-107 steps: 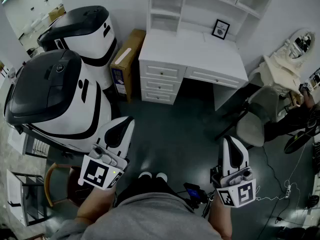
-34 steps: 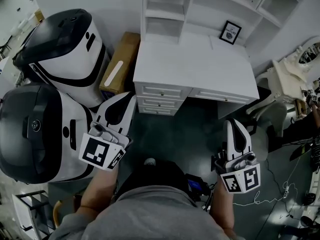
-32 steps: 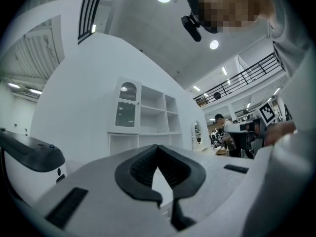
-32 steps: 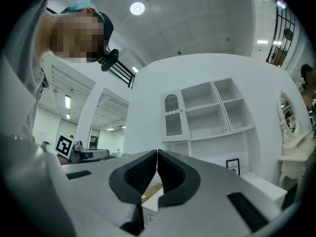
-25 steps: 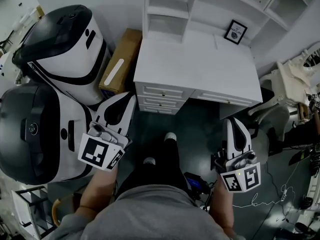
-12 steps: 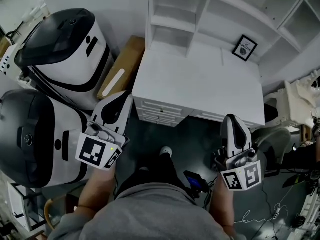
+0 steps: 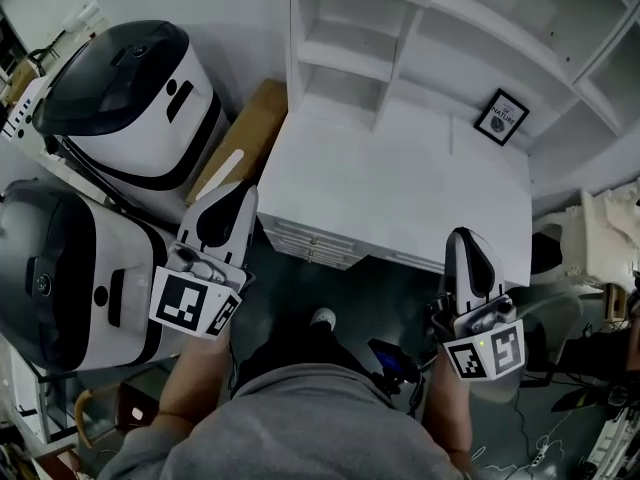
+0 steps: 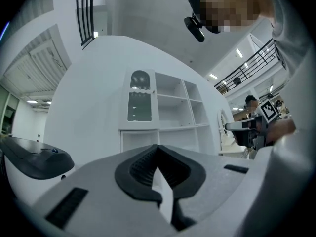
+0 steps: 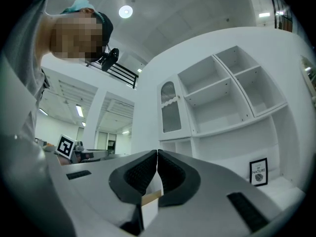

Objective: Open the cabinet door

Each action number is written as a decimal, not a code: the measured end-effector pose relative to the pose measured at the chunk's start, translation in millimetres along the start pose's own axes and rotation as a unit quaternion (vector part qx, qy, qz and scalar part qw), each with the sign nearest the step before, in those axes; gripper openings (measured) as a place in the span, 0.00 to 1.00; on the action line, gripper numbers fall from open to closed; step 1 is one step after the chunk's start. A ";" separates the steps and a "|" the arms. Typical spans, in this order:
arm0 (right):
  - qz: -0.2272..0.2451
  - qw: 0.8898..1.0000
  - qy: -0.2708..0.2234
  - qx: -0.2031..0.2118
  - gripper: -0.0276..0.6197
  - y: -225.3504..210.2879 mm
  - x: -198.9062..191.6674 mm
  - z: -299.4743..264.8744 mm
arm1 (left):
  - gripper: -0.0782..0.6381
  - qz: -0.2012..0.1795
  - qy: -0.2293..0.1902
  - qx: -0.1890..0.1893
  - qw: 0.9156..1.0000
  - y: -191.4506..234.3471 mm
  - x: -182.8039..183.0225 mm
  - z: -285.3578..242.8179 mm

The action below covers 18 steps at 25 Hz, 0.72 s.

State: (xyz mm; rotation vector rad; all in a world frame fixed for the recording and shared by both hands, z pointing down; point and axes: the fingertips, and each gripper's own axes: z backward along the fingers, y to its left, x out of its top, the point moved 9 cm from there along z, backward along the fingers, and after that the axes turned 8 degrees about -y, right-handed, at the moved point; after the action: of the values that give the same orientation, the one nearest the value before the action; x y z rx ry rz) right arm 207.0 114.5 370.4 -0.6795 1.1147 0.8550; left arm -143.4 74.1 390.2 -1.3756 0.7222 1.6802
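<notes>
Currently both grippers are hanging short of the furniture, with nothing in either. Left gripper is sitting fully closed, its ribbed pads meeting at the tips and gripping nothing. In the head view it's pointing toward 12 o'clock, just beside the front-left corner of the white desk. Right gripper is doing the same, with pads pressed together at the tips and empty. Its nose is overlapping the desk's front edge at roughly 1 o'clock from the person. Cabinet door is showing in both gripper views as a narrow arch-topped panel with a glazed pane. It's looking shut, in the upper left of the hutch above the desktop. From the left gripper it's lying at about 12 o'clock above the jaws, and in the right gripper view it's likewise near 12 o'clock, well apart from both. Open shelves are taking up the rest of the hutch at the door's 3 o'clock. Framed picture is standing on the desktop at 1 o'clock, near the back. Cardboard box is sitting between the desk's left side and two big black-and-white machines at 10 o'clock. Drawers under the desk's left half are sitting shut. Person's shoe is showing on the floor at the desk's 6 o'clock.
</notes>
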 end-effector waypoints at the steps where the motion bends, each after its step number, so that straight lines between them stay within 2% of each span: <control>1: -0.001 1.000 0.000 0.003 0.08 -7.7 -0.5 -1.1 | 0.12 -0.001 0.001 0.004 1.000 -2.8 -1.9 -4.9; 7: -0.017 1.000 -0.011 0.016 0.08 -37.9 -3.5 -10.7 | 0.12 -0.010 0.009 0.016 1.000 -16.0 -5.3 -24.7; 18: -0.033 0.999 -0.008 0.025 0.08 -56.8 -13.9 -27.6 | 0.12 -0.012 0.015 0.024 1.000 -14.9 -11.8 -46.6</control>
State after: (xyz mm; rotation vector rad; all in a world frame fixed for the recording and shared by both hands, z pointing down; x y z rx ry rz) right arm 239.7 59.1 377.8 -0.6635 1.0899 0.7741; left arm -106.8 39.7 391.7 -1.3737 0.7565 1.6169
